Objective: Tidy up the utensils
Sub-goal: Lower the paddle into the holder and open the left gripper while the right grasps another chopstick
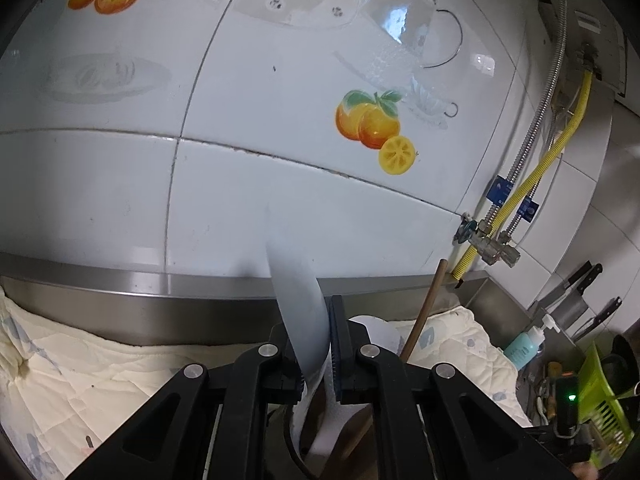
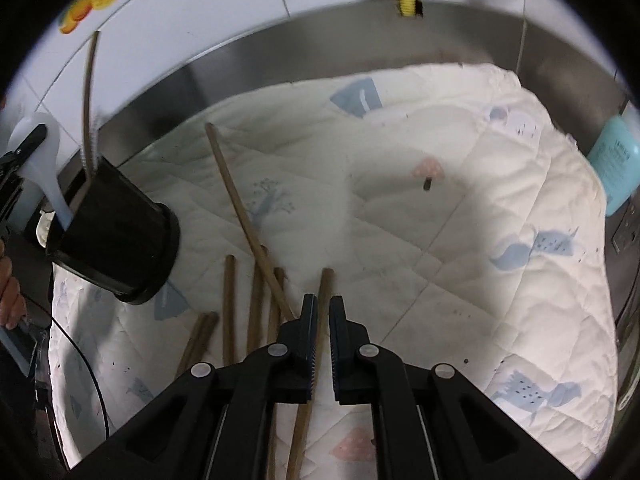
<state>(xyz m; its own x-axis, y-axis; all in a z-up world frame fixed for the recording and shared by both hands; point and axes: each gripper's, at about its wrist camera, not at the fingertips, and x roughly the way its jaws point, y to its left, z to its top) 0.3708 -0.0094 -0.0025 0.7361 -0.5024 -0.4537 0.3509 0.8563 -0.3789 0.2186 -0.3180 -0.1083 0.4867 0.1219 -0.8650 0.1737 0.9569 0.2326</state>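
Observation:
My left gripper (image 1: 316, 334) is shut on the handle of a white plastic spoon (image 1: 298, 292), whose lower end reaches down into a black utensil holder (image 2: 116, 236). The spoon (image 2: 42, 164) and the left gripper also show at the left edge of the right wrist view. A brown chopstick (image 1: 424, 312) stands in the holder. My right gripper (image 2: 323, 336) hovers low over several brown chopsticks (image 2: 244, 216) lying on the quilted cloth (image 2: 440, 240). One chopstick (image 2: 316, 344) lies between its slightly parted fingers, not clamped.
A steel counter rim (image 2: 320, 40) and white tiled wall (image 1: 240, 180) stand behind. A yellow gas hose (image 1: 560, 140) and valves run at the right. A teal soap bottle (image 2: 616, 160), knives (image 1: 580, 288) and a green rack (image 1: 600, 400) are at the right.

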